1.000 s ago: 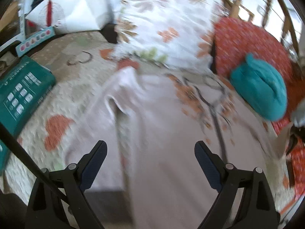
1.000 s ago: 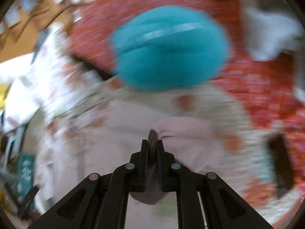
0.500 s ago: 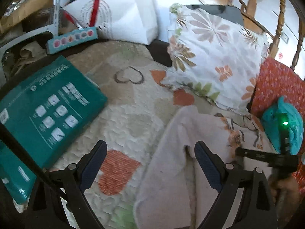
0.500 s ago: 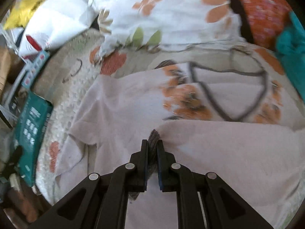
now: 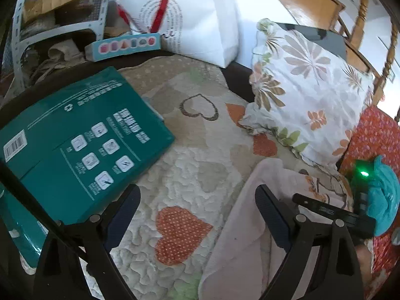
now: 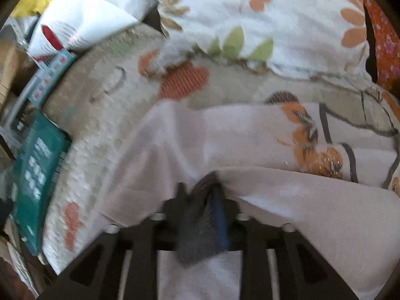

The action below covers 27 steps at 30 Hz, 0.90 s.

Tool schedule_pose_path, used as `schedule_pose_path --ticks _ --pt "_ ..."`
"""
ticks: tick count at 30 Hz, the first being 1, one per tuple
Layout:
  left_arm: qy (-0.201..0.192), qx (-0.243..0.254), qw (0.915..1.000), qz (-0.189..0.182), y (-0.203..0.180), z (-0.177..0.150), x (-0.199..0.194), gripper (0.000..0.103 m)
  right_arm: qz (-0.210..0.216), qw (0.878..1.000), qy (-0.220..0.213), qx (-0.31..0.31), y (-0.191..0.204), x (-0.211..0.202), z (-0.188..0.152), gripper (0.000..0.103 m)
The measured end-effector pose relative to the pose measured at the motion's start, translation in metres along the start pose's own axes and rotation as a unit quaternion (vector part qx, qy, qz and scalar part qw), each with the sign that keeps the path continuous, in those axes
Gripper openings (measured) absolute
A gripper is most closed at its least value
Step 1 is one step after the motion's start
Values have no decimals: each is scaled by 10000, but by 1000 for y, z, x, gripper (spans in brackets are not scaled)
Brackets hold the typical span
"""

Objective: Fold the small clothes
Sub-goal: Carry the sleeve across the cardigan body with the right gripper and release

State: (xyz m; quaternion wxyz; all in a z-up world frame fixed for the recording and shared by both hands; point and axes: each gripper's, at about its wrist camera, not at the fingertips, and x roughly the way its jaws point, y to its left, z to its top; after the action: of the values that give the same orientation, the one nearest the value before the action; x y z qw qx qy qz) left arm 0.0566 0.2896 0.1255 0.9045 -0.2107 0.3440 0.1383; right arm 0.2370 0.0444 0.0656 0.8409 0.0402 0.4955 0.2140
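A small pale pink garment (image 5: 240,245) with an orange and black print lies on the quilted bed cover (image 5: 190,175). My left gripper (image 5: 197,212) is open and empty, above the quilt at the garment's left edge. My right gripper (image 6: 202,190) looks blurred; its jaws stand slightly apart with a fold of the pink garment (image 6: 250,147) between them. The right gripper also shows in the left wrist view (image 5: 332,212), over the garment's right side.
A green box (image 5: 75,145) lies at the left. A floral pillow (image 5: 305,100) lies behind the garment. A teal cloth (image 5: 385,197) sits on a red cushion (image 5: 375,137) at the right. A white bag (image 5: 195,22) stands at the back.
The right gripper carried the garment's edge leftward, folding it over, and its jaws have begun to part. The left gripper swung left and back, staying open.
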Motion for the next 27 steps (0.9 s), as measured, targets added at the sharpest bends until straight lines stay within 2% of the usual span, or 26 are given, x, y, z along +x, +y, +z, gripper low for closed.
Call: schedule_pose_path --ticks 1,4,6,9,12,16,19,20,21,22,23,27 --pt "-9 -79 10000 22 5 1 -1 92 57 10000 -42 -6 4 -6 -2 48" --pt "-35 -360 9993 91 23 6 -3 92 140 9990 47 -417 27 -23 -23 48" --pt "-81 -512 9986 143 33 8 -7 92 388 9959 204 -795 48 -32 -50 48" --pt "-195 -691 9970 274 49 10 -15 92 898 9839 530 -1450 85 -43 -102 48" --pt "-239 -855 9953 381 63 9 -20 92 1037 9701 770 -2053 114 -39 -150 49" --pt "-131 -1039 9940 325 76 4 -19 92 647 9523 881 -2849 132 -30 -208 52" --pt "-147 -1049 9938 344 77 3 -21 92 35 9314 613 -3588 144 -26 -237 56" --pt "-171 -1045 9938 340 76 2 -22 92 -167 9232 566 -3797 148 -25 -243 51" --pt "-179 -1040 9939 326 76 3 -22 92 -339 9210 554 -3840 151 -23 -243 42" --pt "-203 -1035 9939 315 75 3 -23 92 -363 9251 553 -3740 152 -23 -237 18" --pt "-225 -1032 9939 322 75 3 -24 92 -198 9340 622 -3513 153 -24 -226 7" --pt "-269 -1169 9919 414 79 1 -25 92 414 9611 278 -2716 160 -48 -175 7"
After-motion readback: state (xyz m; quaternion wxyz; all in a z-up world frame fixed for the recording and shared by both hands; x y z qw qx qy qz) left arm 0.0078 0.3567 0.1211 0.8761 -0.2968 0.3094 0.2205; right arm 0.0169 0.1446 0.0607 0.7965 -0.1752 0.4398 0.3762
